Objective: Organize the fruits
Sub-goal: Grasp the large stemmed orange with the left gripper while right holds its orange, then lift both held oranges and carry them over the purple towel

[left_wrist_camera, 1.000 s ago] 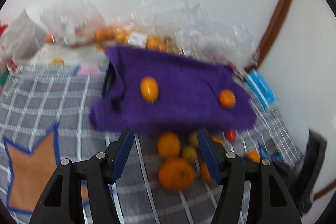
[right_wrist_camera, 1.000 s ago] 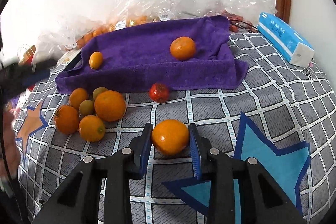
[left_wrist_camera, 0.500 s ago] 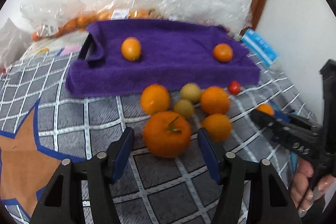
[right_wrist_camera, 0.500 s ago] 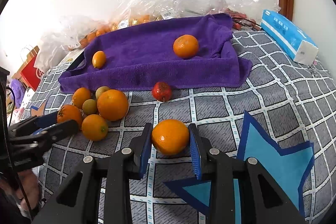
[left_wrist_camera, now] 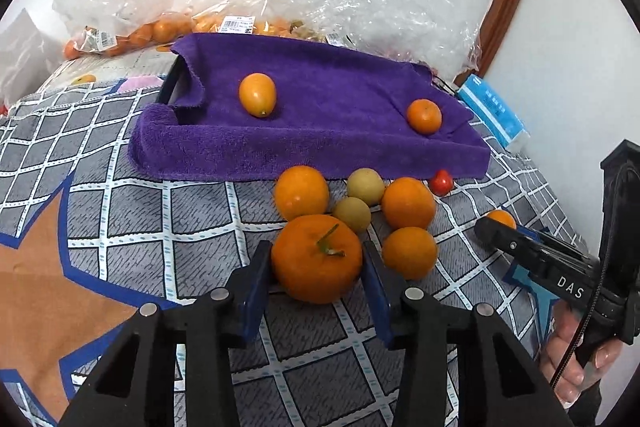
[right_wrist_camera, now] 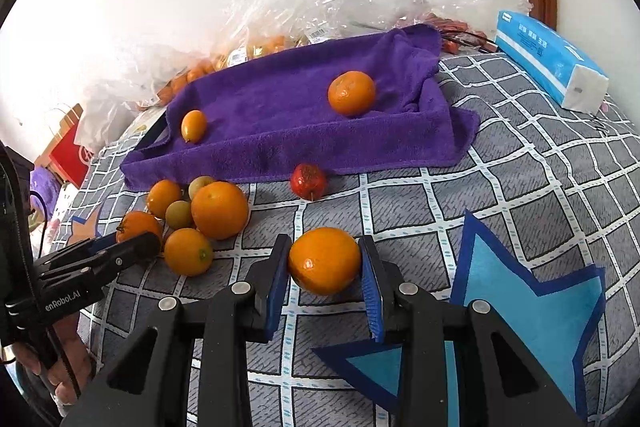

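Observation:
A tray lined with a purple towel holds an oval orange fruit and a round tangerine. In front of it lie several oranges, two yellow-green fruits and a small red fruit. My left gripper stands with its jaws around a stemmed tangerine on the cloth, pads touching its sides. My right gripper is shut on an orange, also resting on the cloth. The towel tray also shows in the right wrist view.
A grey checked cloth with star patches covers the surface. Clear plastic bags of fruit lie behind the tray against the wall. A blue tissue pack sits at the right. A red bag is at the far left.
My left gripper moved forward and down to the fruit pile, and its jaws closed in around the stemmed tangerine. My right gripper stayed shut on its orange.

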Tool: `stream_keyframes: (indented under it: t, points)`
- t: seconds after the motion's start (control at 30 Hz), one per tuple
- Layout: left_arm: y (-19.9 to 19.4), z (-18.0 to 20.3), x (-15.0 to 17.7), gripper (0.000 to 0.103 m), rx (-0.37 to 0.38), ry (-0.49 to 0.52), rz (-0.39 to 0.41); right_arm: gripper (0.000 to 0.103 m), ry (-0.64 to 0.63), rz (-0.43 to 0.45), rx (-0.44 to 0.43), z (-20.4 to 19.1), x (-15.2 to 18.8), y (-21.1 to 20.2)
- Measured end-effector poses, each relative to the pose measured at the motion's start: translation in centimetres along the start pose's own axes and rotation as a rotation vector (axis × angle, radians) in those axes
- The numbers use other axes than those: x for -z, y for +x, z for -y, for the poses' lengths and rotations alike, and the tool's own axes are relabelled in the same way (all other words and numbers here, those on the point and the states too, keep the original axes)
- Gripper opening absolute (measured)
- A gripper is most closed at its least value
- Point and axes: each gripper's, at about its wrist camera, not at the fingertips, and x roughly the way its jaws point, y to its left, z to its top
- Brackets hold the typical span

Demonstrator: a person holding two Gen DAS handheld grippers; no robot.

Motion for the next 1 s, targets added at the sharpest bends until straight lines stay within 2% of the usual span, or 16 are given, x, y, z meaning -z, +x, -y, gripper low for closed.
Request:
stream_keyframes:
  t: [0.4, 0.63, 1.0]
  points:
    - [-0.8, 0.0, 0.1, 0.041, -0.009, -0.001, 0.040, 0.034, 0.010, 0.013, -0.022, 0.1, 0.0, -0.3]
    - [-1.6, 0.3, 0.3, 0.041, -0.007, 0.011, 0.081, 0.034, -0.009, 0.049, -0.019, -0.3, 0.2, -1.0]
    - [-2.8, -0.7, -0.1, 0.041, -0.024, -0.040, 0.158, 0.034, -0.016, 0.067, -0.014, -0.5, 0.3, -1.4]
